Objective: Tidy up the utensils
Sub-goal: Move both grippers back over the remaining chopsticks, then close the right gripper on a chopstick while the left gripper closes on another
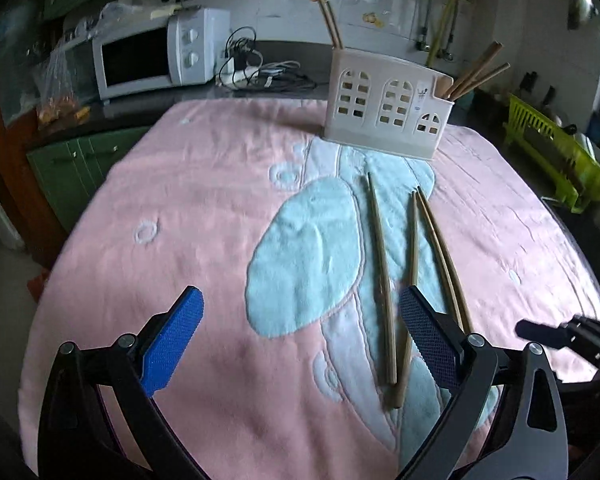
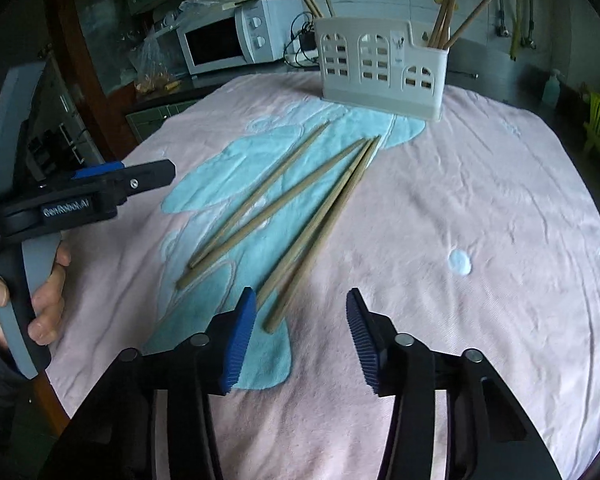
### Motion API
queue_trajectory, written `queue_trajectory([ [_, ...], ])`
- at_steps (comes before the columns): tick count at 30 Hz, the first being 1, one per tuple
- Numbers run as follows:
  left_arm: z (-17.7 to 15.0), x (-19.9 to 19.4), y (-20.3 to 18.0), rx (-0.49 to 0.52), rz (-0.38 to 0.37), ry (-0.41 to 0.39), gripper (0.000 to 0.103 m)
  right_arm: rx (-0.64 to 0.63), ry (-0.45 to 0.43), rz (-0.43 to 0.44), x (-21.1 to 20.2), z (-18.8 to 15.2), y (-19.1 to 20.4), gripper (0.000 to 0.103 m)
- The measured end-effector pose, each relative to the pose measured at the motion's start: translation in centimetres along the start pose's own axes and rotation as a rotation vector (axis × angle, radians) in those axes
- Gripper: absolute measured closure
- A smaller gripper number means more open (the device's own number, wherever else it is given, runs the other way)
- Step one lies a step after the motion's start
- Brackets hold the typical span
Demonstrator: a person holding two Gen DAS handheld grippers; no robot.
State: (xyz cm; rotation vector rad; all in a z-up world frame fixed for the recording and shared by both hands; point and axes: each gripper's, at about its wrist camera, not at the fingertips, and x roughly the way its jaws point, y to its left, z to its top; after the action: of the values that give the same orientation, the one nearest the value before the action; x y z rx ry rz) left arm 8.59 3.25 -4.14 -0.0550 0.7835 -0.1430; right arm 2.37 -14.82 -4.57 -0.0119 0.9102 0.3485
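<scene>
we see four slim, round wooden chopsticks lying loose on the fuzzy pink and pale-blue towel over the bench, near a white plastic holder with arched cut-outs that stands more sticks upright. our left gripper tilts down, jaws wide and empty. our right gripper, jaws partly open and empty, sits just beside the nearest stick ends.

Tan chopsticks lie on a pink towel with pale-blue patches.
</scene>
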Motion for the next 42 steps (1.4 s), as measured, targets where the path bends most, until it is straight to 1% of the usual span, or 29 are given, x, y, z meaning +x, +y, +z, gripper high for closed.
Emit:
queue_trajectory([
  [2,-0.1,0.0,0.3,-0.008,0.012,-0.003,0.006,0.021,0.008,0.001,0.5,-0.1,-0.2,0.069],
  [6,-0.4,0.0,0.8,-0.022,0.018,0.005,0.006,0.064,0.015,0.014,1.0,0.0,-0.2,0.075],
  [12,-0.6,-0.1,1.0,-0.031,0.008,0.004,0.006,0.112,0.013,-0.009,1.7,0.7,-0.3,0.085],
  [17,-0.8,0.1,1.0,-0.038,-0.007,0.008,0.006,0.144,0.028,-0.012,2.6,1.4,-0.5,0.089],
  [23,-1.0,0.1,0.8,-0.03,-0.03,0.018,0.006,0.147,0.044,-0.031,3.6,1.9,-0.3,0.09],
  [25,-1.1,0.2,0.6,-0.025,-0.042,0.025,0.012,0.146,0.042,-0.041,3.8,2.1,-0.3,0.093],
  [29,-1.4,0.6,0.0,-0.012,-0.068,0.048,0.019,0.153,0.042,-0.044,3.6,2.0,-0.7,0.094],
  [31,-1.5,0.9,-0.6,0.003,-0.081,0.063,0.028,0.158,0.038,-0.05,3.4,1.9,-1.1,0.095],
  [35,-1.5,1.6,-2.1,0.038,-0.108,0.088,0.036,0.168,0.033,-0.071,2.8,1.4,-2.2,0.096],
  [36,-1.5,1.8,-2.5,0.05,-0.115,0.092,0.04,0.172,0.032,-0.075,2.6,1.3,-2.5,0.096],
  [38,-1.4,2.2,-3.2,0.067,-0.119,0.098,0.044,0.176,0.03,-0.084,2.3,1.1,-3.1,0.096],
  [40,-1.3,2.7,-3.8,0.078,-0.119,0.108,0.051,0.18,0.031,-0.085,2.2,0.9,-3.5,0.096],
  [41,-1.3,3.2,-4.2,0.084,-0.121,0.117,0.052,0.182,0.031,-0.082,2.1,0.9,-3.7,0.096],
  [42,-1.3,3.5,-4.4,0.087,-0.122,0.125,0.057,0.181,0.03,-0.081,2.1,0.8,-3.8,0.096],
])
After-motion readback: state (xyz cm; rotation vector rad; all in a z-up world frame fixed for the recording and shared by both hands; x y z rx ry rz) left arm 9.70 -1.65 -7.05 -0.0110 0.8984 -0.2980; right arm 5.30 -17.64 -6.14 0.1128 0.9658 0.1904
